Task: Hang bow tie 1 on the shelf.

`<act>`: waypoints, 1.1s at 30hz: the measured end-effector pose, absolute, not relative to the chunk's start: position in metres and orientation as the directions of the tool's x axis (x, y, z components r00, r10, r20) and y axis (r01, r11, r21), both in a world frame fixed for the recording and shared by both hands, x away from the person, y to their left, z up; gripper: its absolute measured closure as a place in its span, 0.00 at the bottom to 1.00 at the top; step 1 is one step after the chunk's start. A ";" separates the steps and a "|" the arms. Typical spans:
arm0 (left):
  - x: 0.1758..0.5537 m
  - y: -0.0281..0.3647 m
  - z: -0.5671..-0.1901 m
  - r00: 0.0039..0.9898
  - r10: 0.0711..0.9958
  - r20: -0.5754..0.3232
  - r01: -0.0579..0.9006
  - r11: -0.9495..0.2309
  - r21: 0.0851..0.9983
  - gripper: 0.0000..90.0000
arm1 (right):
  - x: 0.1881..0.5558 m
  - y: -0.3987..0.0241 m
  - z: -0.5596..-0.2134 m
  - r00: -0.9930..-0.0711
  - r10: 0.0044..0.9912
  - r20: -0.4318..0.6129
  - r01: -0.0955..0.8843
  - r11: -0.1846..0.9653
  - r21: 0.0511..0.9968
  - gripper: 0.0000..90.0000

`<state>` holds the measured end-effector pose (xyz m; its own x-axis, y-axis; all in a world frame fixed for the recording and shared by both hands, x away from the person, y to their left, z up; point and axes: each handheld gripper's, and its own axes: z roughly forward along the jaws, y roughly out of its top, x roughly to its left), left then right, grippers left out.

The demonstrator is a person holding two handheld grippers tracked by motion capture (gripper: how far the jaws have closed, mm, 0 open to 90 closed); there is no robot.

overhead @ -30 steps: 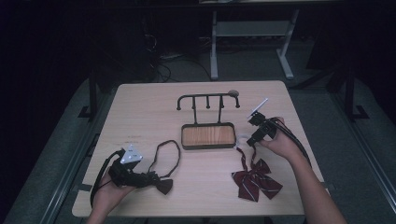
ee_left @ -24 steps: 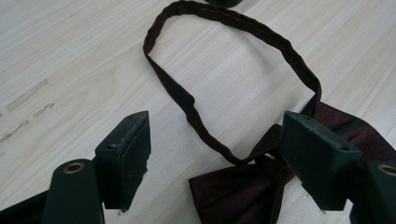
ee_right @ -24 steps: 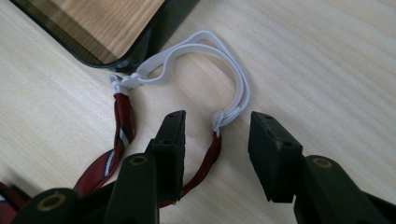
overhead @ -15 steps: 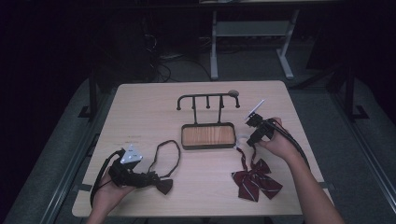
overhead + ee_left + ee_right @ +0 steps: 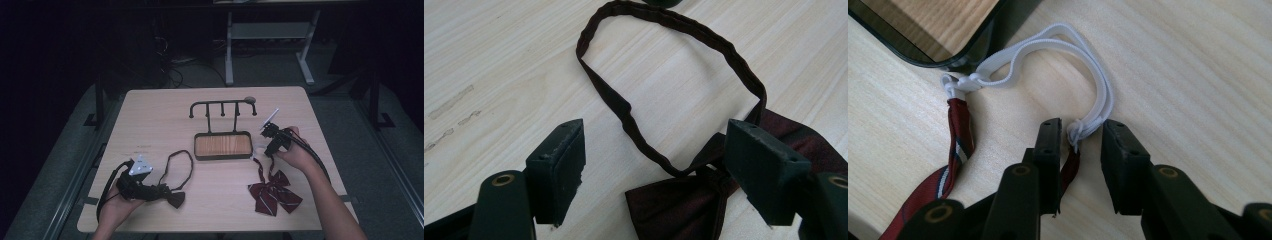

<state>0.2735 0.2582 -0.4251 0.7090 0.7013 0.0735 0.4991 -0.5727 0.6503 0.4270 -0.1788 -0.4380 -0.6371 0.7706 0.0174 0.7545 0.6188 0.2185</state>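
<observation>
The right gripper (image 5: 1079,142) has just been closing its jaws around the white elastic loop (image 5: 1098,75) of the striped bow tie (image 5: 272,192); the knot sits between them, not yet pinched. The left gripper (image 5: 656,165) stands open over the dark bow tie (image 5: 704,200), whose strap curls ahead.

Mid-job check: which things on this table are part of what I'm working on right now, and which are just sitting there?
In the job:
- right gripper, jaws just closing around the white elastic loop
- striped red bow tie on that loop
- left gripper, open over the dark bow tie

Lying about:
- hook rack
- its wooden tray base
</observation>
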 end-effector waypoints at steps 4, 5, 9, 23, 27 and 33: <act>0.274 0.258 -0.425 0.709 0.701 0.072 0.500 -0.573 0.649 0.28 | 0.427 -0.178 -0.439 -0.638 0.770 0.006 0.753 0.622 0.214 0.80; 0.274 0.258 -0.425 0.710 0.701 0.072 0.500 -0.573 0.650 0.29 | 0.427 -0.178 -0.439 -0.637 0.771 0.004 0.754 0.622 0.213 0.82; 0.274 0.258 -0.425 0.710 0.701 0.072 0.500 -0.573 0.650 0.29 | 0.427 -0.178 -0.439 -0.640 0.768 -0.002 0.751 0.626 0.211 0.87; 0.274 0.258 -0.426 0.711 0.699 0.071 0.500 -0.575 0.647 0.29 | 0.422 -0.186 -0.431 -0.639 0.769 0.021 0.752 0.619 0.228 0.93; 0.274 0.258 -0.426 0.711 0.699 0.071 0.501 -0.575 0.647 0.29 | 0.418 -0.190 -0.424 -0.638 0.769 0.044 0.752 0.610 0.251 0.93; 0.274 0.258 -0.426 0.711 0.700 0.070 0.501 -0.574 0.648 0.29 | 0.412 -0.194 -0.413 -0.645 0.760 0.082 0.746 0.603 0.282 0.93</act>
<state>0.2738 0.2575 -0.4264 0.7111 0.6996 0.0704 0.5008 -0.5742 0.6477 0.4119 -0.1944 -0.4129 -0.6448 0.7600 0.0816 0.7463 0.6029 0.2820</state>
